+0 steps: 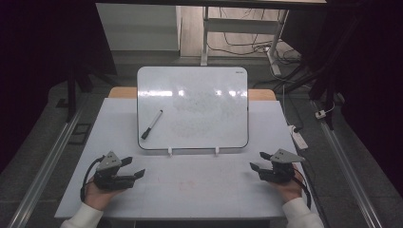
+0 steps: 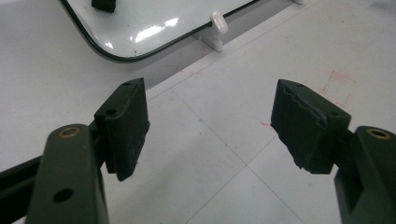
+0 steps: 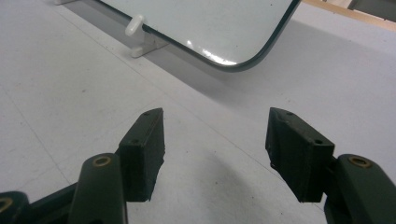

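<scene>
Whiteboard [image 1: 192, 107] stood tilted on two white feet at the table's [image 1: 190, 190] far middle; I saw the black marker [image 1: 151, 124] lying on its lower left. Left gripper [image 1: 134, 167] sat near the board's left corner, released, nothing between. Right gripper [image 1: 259, 161] likewise, jaws apart, empty.

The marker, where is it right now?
In the high view, the marker lies on the left part of the whiteboard, near its lower left corner, beyond the left gripper and apart from it.
</scene>
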A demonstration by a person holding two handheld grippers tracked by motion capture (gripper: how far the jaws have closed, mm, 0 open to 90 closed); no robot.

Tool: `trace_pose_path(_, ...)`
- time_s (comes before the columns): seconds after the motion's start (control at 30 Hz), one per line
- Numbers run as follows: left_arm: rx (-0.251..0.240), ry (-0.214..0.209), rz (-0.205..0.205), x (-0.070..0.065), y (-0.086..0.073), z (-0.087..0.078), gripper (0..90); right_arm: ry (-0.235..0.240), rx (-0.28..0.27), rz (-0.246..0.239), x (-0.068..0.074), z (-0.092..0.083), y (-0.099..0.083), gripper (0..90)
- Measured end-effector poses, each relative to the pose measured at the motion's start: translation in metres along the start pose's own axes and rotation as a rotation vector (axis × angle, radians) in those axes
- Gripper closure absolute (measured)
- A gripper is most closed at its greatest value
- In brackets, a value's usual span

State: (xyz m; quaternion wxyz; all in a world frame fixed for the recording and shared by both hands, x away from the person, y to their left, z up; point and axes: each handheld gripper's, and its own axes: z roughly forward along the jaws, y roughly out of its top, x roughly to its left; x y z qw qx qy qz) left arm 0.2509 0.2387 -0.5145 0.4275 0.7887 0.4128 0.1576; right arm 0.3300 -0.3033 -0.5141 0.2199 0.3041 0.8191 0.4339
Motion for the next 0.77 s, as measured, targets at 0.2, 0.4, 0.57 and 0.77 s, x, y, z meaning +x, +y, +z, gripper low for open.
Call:
trace_pose_path(0.2, -0.002, 0.001, -0.008, 0.0018, -0.0006, -0.0001, 28.7, 0.005, -0.006, -0.009, 0.0006, 0.0000, 0.0003, 37.5)
trace_pose_path(0.4, -0.004, 0.004, -0.007, 0.0016, -0.0004, 0.0000, 28.6, 0.007, -0.010, -0.013, 0.0010, -0.0004, 0.0006, 37.6)
trace_pose_path(0.57, -0.001, 0.004, -0.008, 0.0020, -0.0006, 0.0005, 28.7, 0.010, -0.010, -0.018, 0.0016, -0.0001, 0.0006, 37.7)
trace_pose_path(0.77, 0.001, 0.004, -0.008, 0.0024, -0.0010, 0.0009, 28.5, 0.008, -0.014, -0.020, 0.0022, -0.0006, 0.0009, 37.8)
